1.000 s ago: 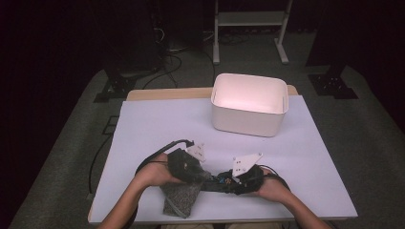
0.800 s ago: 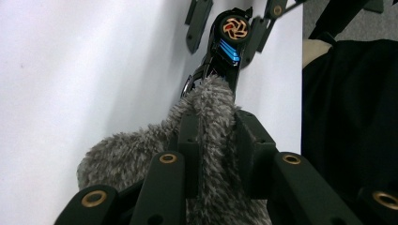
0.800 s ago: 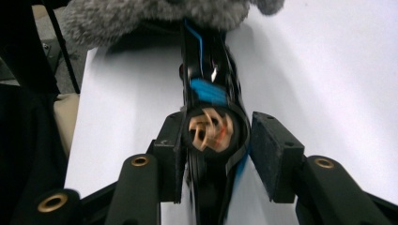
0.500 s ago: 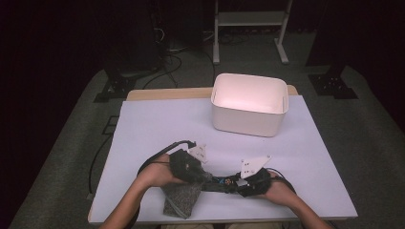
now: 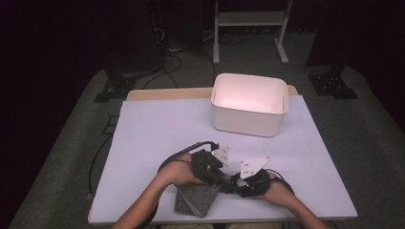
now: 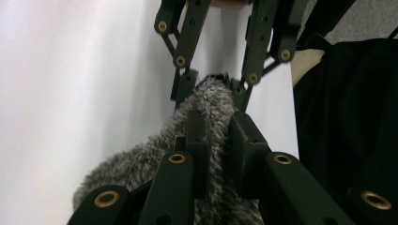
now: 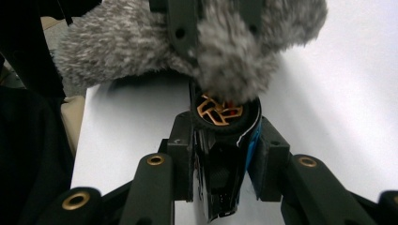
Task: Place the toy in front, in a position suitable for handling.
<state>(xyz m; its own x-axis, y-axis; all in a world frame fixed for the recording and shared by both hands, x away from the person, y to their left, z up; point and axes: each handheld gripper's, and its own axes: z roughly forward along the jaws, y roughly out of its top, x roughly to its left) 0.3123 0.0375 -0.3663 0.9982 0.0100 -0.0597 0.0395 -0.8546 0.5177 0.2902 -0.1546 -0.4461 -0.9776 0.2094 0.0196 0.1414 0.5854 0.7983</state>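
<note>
A grey furry pouch (image 5: pixel 196 198) lies at the table's front edge, with one end lifted. My left gripper (image 6: pixel 217 122) is shut on that lifted end of the furry pouch (image 6: pixel 141 164). My right gripper (image 7: pixel 224 131) faces it, shut on a black cylindrical object (image 7: pixel 220 112) with a gold emblem on its end and a blue edge. Its jaws have just been closing, with that object between them. The object's end touches the fur (image 7: pixel 117 42). In the high view the left gripper (image 5: pixel 224 177) and right gripper (image 5: pixel 233 183) meet tip to tip.
A white empty bin (image 5: pixel 249 104) stands at the back right of the white table (image 5: pixel 157 129). A black cable (image 5: pixel 181 152) loops left of my left hand. Dark fabric hangs beyond the table's front edge (image 6: pixel 347 117).
My left gripper has shifted right with the pouch's end, closing the gap to the right gripper. The right hand has stayed almost in place.
</note>
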